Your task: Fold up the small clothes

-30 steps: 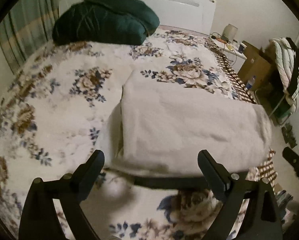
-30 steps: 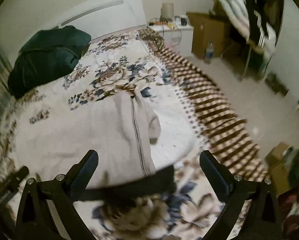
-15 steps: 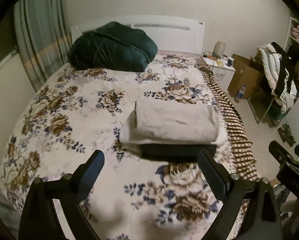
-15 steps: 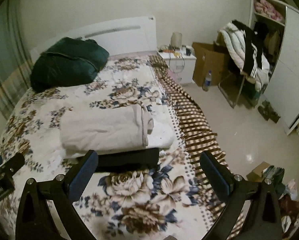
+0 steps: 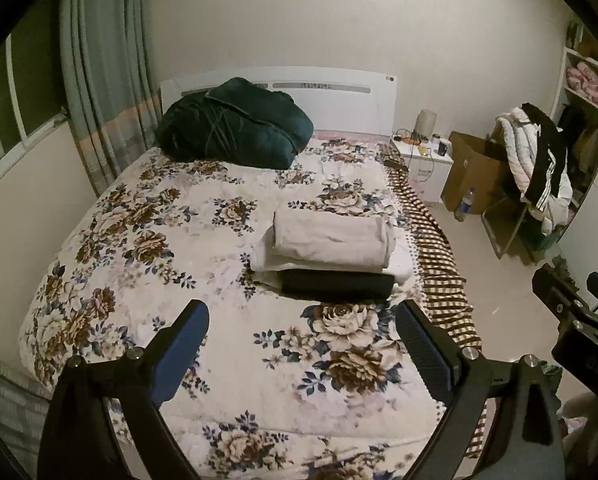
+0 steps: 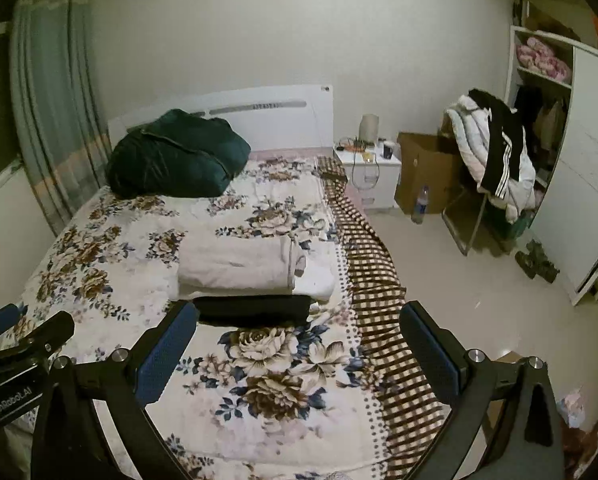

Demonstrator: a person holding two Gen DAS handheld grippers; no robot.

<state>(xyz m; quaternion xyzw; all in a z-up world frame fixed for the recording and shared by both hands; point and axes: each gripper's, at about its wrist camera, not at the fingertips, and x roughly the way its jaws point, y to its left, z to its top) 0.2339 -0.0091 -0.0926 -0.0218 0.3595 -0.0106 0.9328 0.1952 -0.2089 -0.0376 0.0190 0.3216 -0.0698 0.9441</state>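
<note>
A folded beige garment [image 5: 331, 240] lies on top of a folded white one [image 5: 399, 266], and a folded black garment [image 5: 335, 285] lies against their near side, on the floral bed cover [image 5: 147, 248]. The same pile shows in the right wrist view: beige [image 6: 235, 262], white [image 6: 319, 280], black [image 6: 255, 310]. My left gripper [image 5: 303, 332] is open and empty, held back above the foot of the bed. My right gripper [image 6: 299, 336] is open and empty, also well back from the pile. Each gripper shows at the edge of the other's view.
A dark green duvet [image 5: 235, 124] sits by the white headboard. A checked blanket [image 6: 375, 280] hangs over the bed's right edge. A white nightstand [image 6: 369, 178], a cardboard box [image 6: 427, 168], a bottle [image 6: 419, 204] and a chair with jackets [image 6: 495, 160] stand at the right.
Both grippers have pulled far back and up from the folded pile. One second ago they were right at the beige garment; now the whole bed is in view.
</note>
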